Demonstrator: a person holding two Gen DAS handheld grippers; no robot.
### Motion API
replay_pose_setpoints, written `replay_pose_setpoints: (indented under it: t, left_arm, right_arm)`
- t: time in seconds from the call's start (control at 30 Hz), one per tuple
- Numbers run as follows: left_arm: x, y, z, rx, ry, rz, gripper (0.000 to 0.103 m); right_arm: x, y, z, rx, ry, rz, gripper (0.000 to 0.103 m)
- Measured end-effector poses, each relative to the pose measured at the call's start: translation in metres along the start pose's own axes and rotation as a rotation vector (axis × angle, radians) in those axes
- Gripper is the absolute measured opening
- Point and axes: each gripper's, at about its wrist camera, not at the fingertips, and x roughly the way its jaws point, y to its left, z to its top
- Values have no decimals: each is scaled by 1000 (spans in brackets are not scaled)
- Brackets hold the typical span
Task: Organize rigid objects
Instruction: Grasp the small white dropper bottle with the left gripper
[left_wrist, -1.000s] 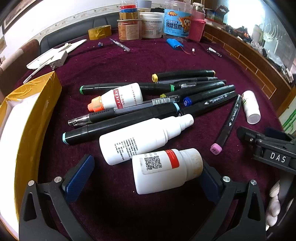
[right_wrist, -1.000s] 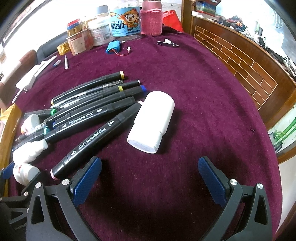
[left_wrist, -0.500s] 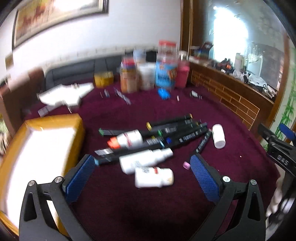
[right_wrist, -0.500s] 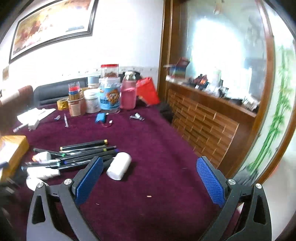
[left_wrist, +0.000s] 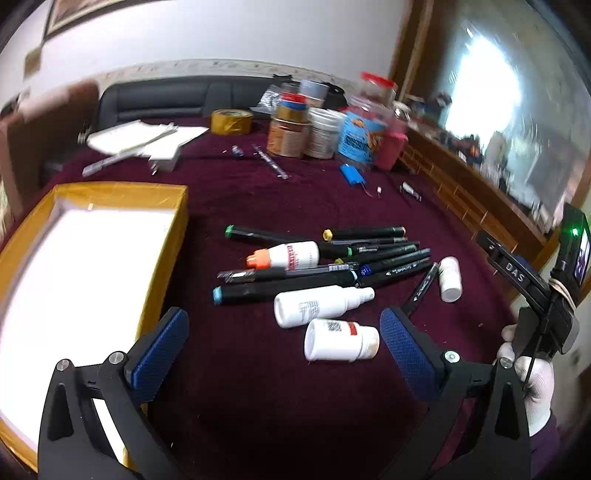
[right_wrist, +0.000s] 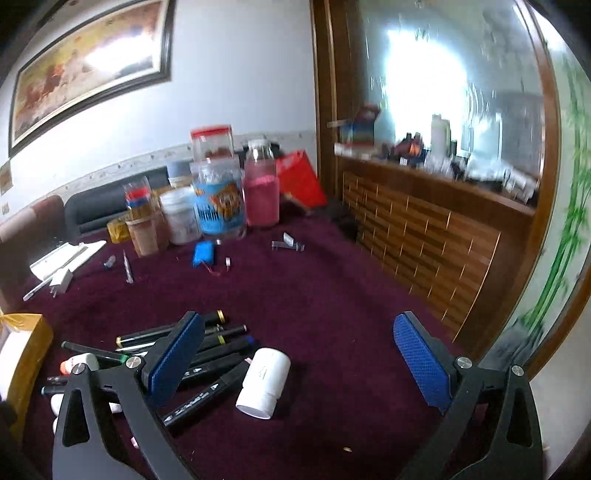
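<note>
Maroon cloth (left_wrist: 258, 387); gold box (left_wrist: 162, 258) fully visible left wrist only.

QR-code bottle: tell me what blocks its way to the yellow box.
Nothing visible does. The QR-code bottle lies alone at the near edge of the pile, and only bare maroon cloth separates it from the yellow box.

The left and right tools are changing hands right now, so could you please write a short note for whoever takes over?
Left tool: open, holding nothing, above the cloth near the box.
Right tool: open, holding nothing, raised over the table.
Yellow box: at the left, nothing visible inside.
Markers, orange-capped bottle, spray bottle, QR-label bottle and small white bottle: loose on the maroon cloth.
Done: nothing sorted, as far as can be seen.
Left: all of it; the box is the likely destination.
</note>
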Motion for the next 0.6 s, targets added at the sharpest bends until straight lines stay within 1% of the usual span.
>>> replay_pose_setpoints:
  t: [0.07, 0.1, 0.17, 0.2, 0.23, 0.27, 0.3, 0.33, 0.37, 0.4, 0.43, 0.47, 0.5, 0.53, 0.6]
  left_arm:
    - [9, -12, 4, 45, 10, 20, 103]
    - [16, -18, 6, 58, 17, 23, 103]
    - [34, -26, 10, 60, 48, 30, 103]
    - [43, -29, 11, 51, 72, 37, 103]
    - [55, -31, 12, 38, 106, 42, 103]
    - [68, -34, 10, 20, 163, 22, 98]
    - [73, -36, 6, 12, 199, -7, 93]
    - [79, -41, -1, 8, 254, -52, 92]
    - [80, -44, -6, 10, 281, -73, 91]
    - [74, -48, -10, 36, 271, -65, 91]
    - [68, -50, -12, 52, 266, -73, 91]
    - [59, -50, -12, 57, 251, -94, 91]
    - [52, -48, -9, 54, 229, -97, 91]
    - [47, -45, -4, 52, 201, -81, 91]
    - [48, -43, 5, 75, 171, -68, 91]
  right_arm:
    - [11, -6, -12, 23, 17, 10, 97]
    - [13, -11, -14, 33, 38, 22, 95]
    - [4, -23, -15, 78, 4, 43, 94]
    - [2, -25, -16, 81, -2, 39, 94]
    - [3, -26, -18, 80, 10, 44, 94]
    - [7, -25, -19, 78, 35, 55, 94]
    - [10, -24, -20, 75, 54, 63, 94]
    - [12, -23, -21, 72, 65, 68, 94]
    - [14, -23, -21, 72, 75, 77, 94]
    - [14, -23, -22, 73, 84, 86, 94]
    - [16, -23, -21, 73, 86, 88, 94]
    - [15, -23, -21, 72, 86, 90, 94]
    - [15, -23, -22, 69, 86, 93, 94]
    - [16, -22, -22, 66, 89, 93, 94]
    - [17, -21, -21, 62, 96, 96, 94]
